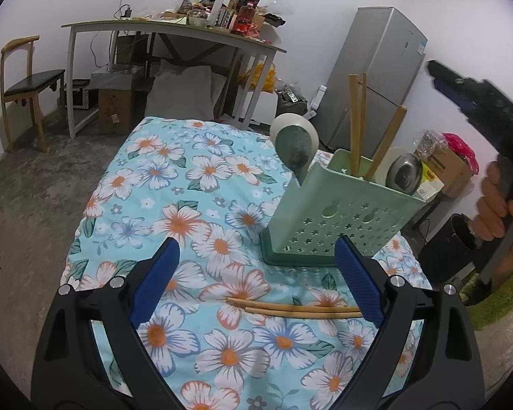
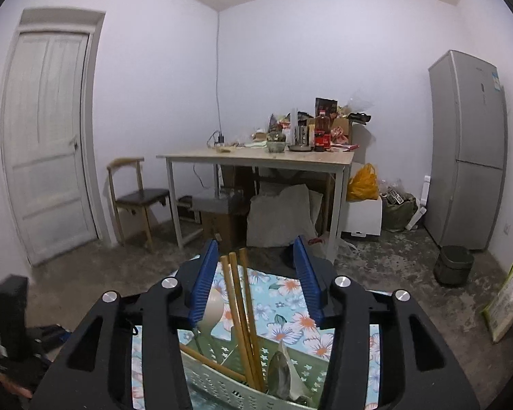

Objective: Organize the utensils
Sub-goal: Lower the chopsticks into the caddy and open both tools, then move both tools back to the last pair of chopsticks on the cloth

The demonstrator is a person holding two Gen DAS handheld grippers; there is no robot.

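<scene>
A green perforated utensil holder [image 1: 328, 212] stands on the floral cloth [image 1: 188, 205]. It holds wooden chopsticks [image 1: 355, 119], a grey-green spoon [image 1: 296, 147] and a metal spoon [image 1: 403, 172]. A loose pair of wooden chopsticks [image 1: 290, 309] lies on the cloth between my left gripper's fingers. My left gripper [image 1: 256, 273] is open and empty just above them. My right gripper [image 2: 256, 273] is open and empty above the holder [image 2: 222, 379], with the standing chopsticks [image 2: 237, 304] between its fingers. The right gripper's body also shows at the right edge of the left wrist view [image 1: 478, 102].
A cluttered table [image 2: 256, 160] with a red-capped bottle [image 2: 321, 130] stands at the back wall, a chair [image 2: 136, 198] and door [image 2: 48, 130] to its left. A grey fridge [image 2: 468, 150] stands at the right, a dark bin [image 2: 453, 266] near it. Boxes and bags lie on the floor.
</scene>
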